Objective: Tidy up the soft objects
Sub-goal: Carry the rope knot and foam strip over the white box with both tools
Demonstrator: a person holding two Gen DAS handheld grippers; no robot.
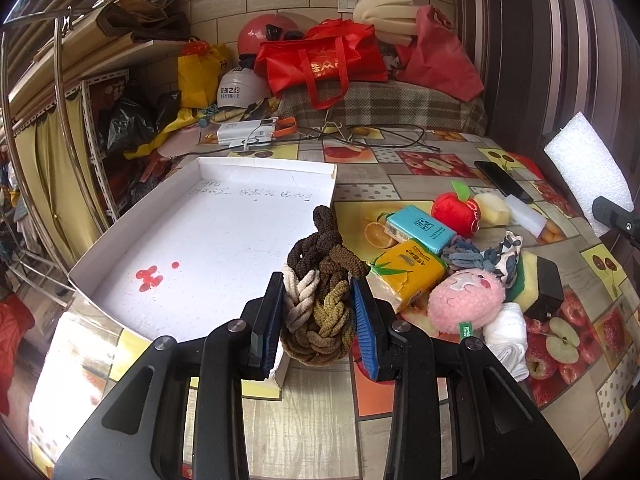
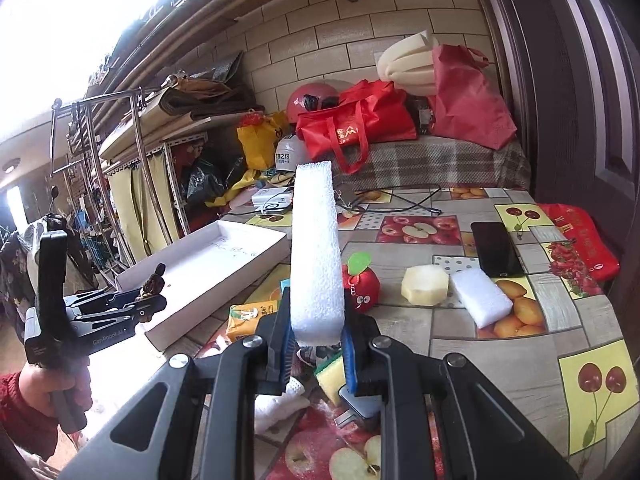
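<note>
My left gripper [image 1: 318, 308] is shut on a bundle of braided hair ties [image 1: 320, 280] in brown, tan and cream, held above the near right corner of the white tray [image 1: 256, 164]. In the right wrist view that same left gripper [image 2: 150, 292] shows at the left, held by a hand in a red sleeve. My right gripper [image 2: 316, 332] is shut on a long white foam block [image 2: 316, 248] that stands upright above the table. On the table lie a red plush apple [image 1: 456, 210], two tissue packs [image 1: 408, 272], a pink plush [image 1: 466, 300] and a yellow-green sponge [image 1: 530, 276].
A phone [image 2: 496, 250], a small white foam block [image 2: 482, 296] and a pale yellow sponge [image 2: 425, 286] lie on the fruit-print tablecloth at the right. Red bags [image 1: 320, 60], helmets and cables crowd the far end. A metal rack [image 2: 132, 184] stands to the left.
</note>
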